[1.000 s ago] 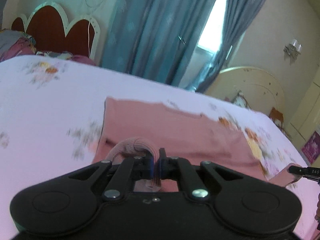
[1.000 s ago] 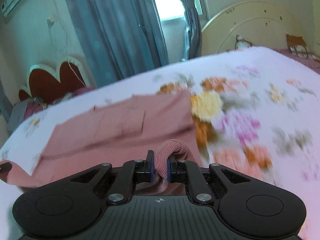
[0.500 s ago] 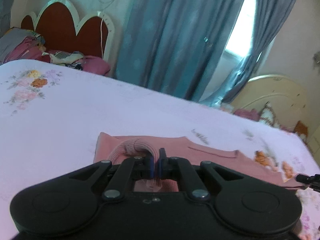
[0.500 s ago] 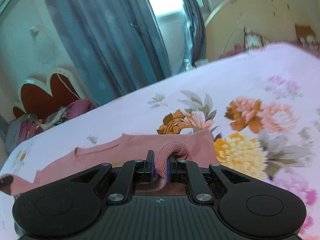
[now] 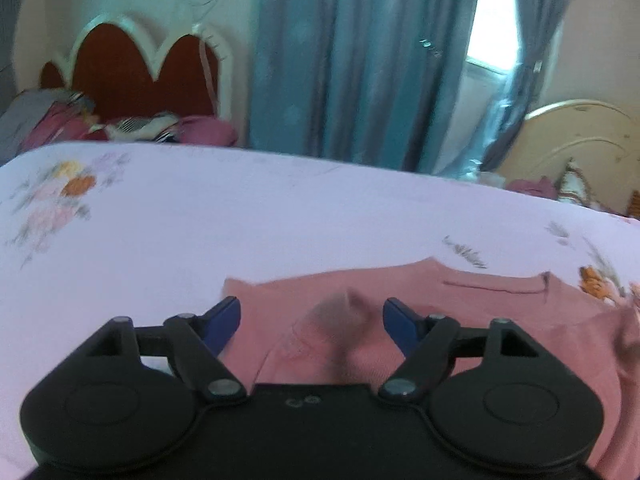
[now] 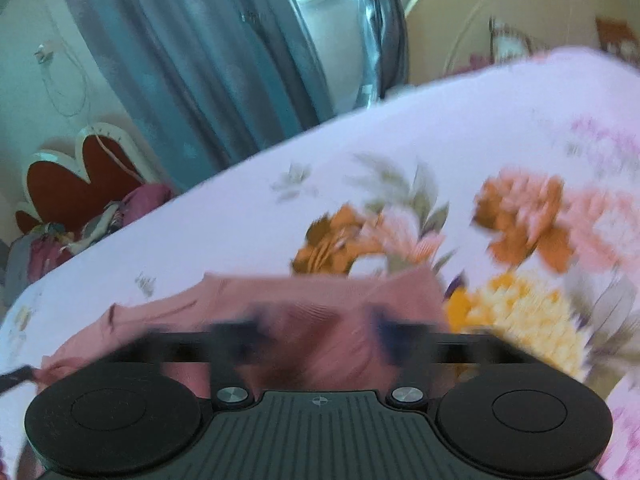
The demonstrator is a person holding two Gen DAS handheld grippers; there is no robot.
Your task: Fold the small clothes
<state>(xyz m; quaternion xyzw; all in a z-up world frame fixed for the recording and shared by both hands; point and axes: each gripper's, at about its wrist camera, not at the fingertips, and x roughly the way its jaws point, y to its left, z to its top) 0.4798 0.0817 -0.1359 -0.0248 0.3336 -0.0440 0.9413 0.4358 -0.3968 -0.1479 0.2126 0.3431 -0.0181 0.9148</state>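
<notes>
Right up close, the left gripper (image 5: 311,320) stands wide, its blue pads (image 5: 222,322) spread well apart with nothing between them. A small raised hump of the pink garment (image 5: 460,312) sits in the gap, apparently a pinch mark left in the fabric. The right gripper (image 6: 314,334) is smeared by motion blur, but its fingers also read as spread wide, with pink cloth lying loose between them and not clamped.

Just beyond both grippers the pink garment lies on the bed (image 5: 260,220), across the pale floral sheet. From the left wrist view its far edge looks fairly straight, with a seam or pocket line near the right end. From the right wrist view a doubled layer appears along the near side, so one fold across the piece seems to be laid down. How neat the corners are I cannot tell through the blur.

By my judgement the task is partway along: one fold looks placed and released, while the cloth is wide and would likely need a further fold or two, plus smoothing of that hump.

Farther off stand a scalloped red headboard (image 5: 132,68) with heaped bedding, blue curtains (image 5: 360,60), and a bright window.
</notes>
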